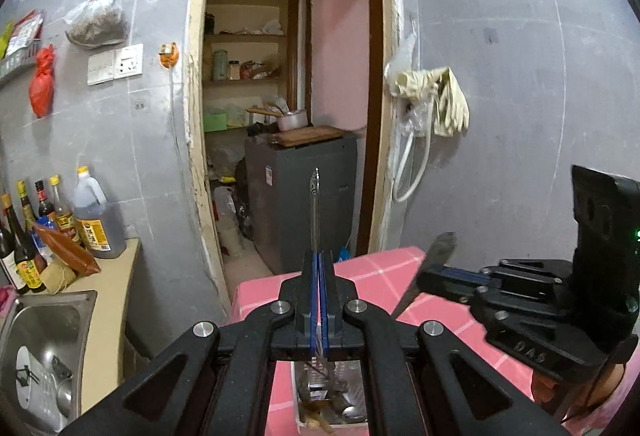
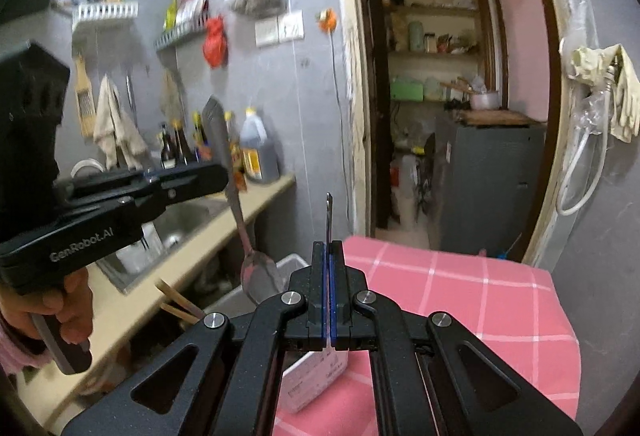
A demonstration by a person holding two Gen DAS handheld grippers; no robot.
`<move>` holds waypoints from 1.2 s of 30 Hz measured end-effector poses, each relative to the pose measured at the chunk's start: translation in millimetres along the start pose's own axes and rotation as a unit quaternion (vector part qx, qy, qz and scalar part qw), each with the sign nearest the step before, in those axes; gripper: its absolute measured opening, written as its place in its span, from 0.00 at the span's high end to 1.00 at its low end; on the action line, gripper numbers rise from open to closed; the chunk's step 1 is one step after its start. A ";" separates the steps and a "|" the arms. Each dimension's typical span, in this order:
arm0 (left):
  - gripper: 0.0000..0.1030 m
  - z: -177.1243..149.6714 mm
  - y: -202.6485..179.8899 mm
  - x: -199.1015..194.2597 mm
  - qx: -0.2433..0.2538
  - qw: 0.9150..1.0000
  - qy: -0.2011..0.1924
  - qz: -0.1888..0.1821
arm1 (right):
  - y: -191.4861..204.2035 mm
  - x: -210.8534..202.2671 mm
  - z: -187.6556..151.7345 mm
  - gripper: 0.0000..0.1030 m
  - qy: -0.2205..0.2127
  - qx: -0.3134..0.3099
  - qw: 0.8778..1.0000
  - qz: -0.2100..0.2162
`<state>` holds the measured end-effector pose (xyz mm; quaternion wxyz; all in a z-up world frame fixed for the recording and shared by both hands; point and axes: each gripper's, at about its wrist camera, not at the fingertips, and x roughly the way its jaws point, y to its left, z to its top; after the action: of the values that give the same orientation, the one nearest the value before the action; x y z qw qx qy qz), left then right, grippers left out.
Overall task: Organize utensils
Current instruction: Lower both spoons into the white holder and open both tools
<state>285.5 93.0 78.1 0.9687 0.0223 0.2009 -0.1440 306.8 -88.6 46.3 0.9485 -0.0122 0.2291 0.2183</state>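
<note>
While the left gripper point(image 1: 319, 256) is clamped on a metal spoon point(image 2: 258, 272), bowl hanging down, the right gripper point(image 2: 329, 248) is pinched tight on another thin metal utensil point(image 2: 329, 214) standing up from its pads. Below sits a white bin point(image 1: 340, 402) of utensils on the pink checked table point(image 2: 460, 296). Farther off are a sink point(image 1: 44, 332), bottles point(image 1: 92, 214) and a doorway point(image 1: 288, 76).
</note>
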 end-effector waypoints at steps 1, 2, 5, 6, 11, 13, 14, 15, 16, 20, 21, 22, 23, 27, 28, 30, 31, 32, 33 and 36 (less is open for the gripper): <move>0.98 -2.9 0.2 3.5 0.002 1.000 0.003 -0.002 | 1.7 3.9 -2.5 0.99 0.007 0.000 1.000 -0.002; 0.98 -5.4 0.9 6.7 0.001 1.000 0.006 -0.007 | 2.1 6.3 -3.7 0.99 0.011 0.001 1.000 -0.003; 0.98 -12.7 5.9 15.8 -0.012 1.000 0.018 -0.019 | 3.6 12.3 -9.8 0.99 0.023 0.007 1.000 -0.004; 0.98 -15.0 8.6 19.9 -0.018 0.999 0.025 -0.025 | 4.4 13.8 -10.7 0.99 0.024 0.009 1.000 -0.005; 0.98 -26.2 17.5 33.7 -0.035 0.997 0.057 -0.047 | 1.1 17.3 -16.0 0.97 0.032 0.030 0.999 0.003; 0.98 -29.7 20.2 36.2 -0.045 0.995 0.070 -0.059 | 0.2 17.4 -17.4 0.97 0.033 0.039 0.999 0.007; 0.98 -31.8 21.6 35.8 -0.050 0.994 0.072 -0.061 | -0.5 16.8 -17.7 0.96 0.032 0.041 0.999 0.007; 0.98 -33.7 23.2 35.4 -0.054 0.994 0.073 -0.062 | -1.3 14.9 -18.3 0.96 0.029 0.044 0.999 0.006; 0.98 -35.6 24.8 34.8 -0.061 0.993 0.075 -0.064 | -2.3 12.1 -18.6 0.96 0.025 0.047 0.999 0.006; 0.97 -41.6 30.9 30.5 -0.086 0.991 0.079 -0.069 | -6.8 -0.8 -17.1 0.96 0.008 0.055 0.998 0.000; 0.97 -42.6 31.3 29.4 -0.089 0.991 0.079 -0.068 | -8.7 -4.6 -16.5 0.96 0.002 0.058 0.998 -0.002; 0.96 -43.2 31.2 28.3 -0.091 0.990 0.079 -0.068 | -10.7 -9.5 -16.4 0.95 -0.004 0.062 0.998 -0.005; 0.95 -43.0 30.6 26.9 -0.092 0.990 0.078 -0.068 | -12.4 -13.1 -15.8 0.94 -0.008 0.064 0.998 -0.009; 0.64 -41.5 24.4 21.4 -0.093 0.991 0.071 -0.060 | -21.0 -32.9 -15.0 0.76 -0.027 0.079 0.996 -0.022; 0.62 -41.1 22.9 19.0 -0.097 0.991 0.066 -0.057 | -23.9 -39.6 -16.0 0.75 -0.032 0.083 0.996 -0.025; 0.62 -40.6 19.8 13.1 -0.105 0.991 0.062 -0.052 | -29.4 -51.3 -16.2 0.71 -0.039 0.087 0.995 -0.032; 0.62 -39.9 16.9 8.9 -0.109 0.991 0.059 -0.047 | -32.1 -59.5 -17.1 0.69 -0.045 0.088 0.994 -0.037; 0.60 -39.3 14.2 5.5 -0.111 0.991 0.055 -0.045 | -34.2 -66.1 -17.1 0.65 -0.050 0.089 0.994 -0.041; 0.55 -38.7 8.8 -1.2 -0.113 0.992 0.047 -0.041 | -36.6 -76.8 -18.8 0.61 -0.059 0.088 0.993 -0.047; 0.42 -39.4 -5.1 -19.5 -0.117 0.992 0.024 -0.028 | -42.6 -99.1 -21.1 0.52 -0.072 0.085 0.992 -0.060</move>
<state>251.8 97.4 49.7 0.9552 -0.0938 0.2398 -0.1461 236.4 -170.2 67.7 0.9716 0.0706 0.1765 0.1412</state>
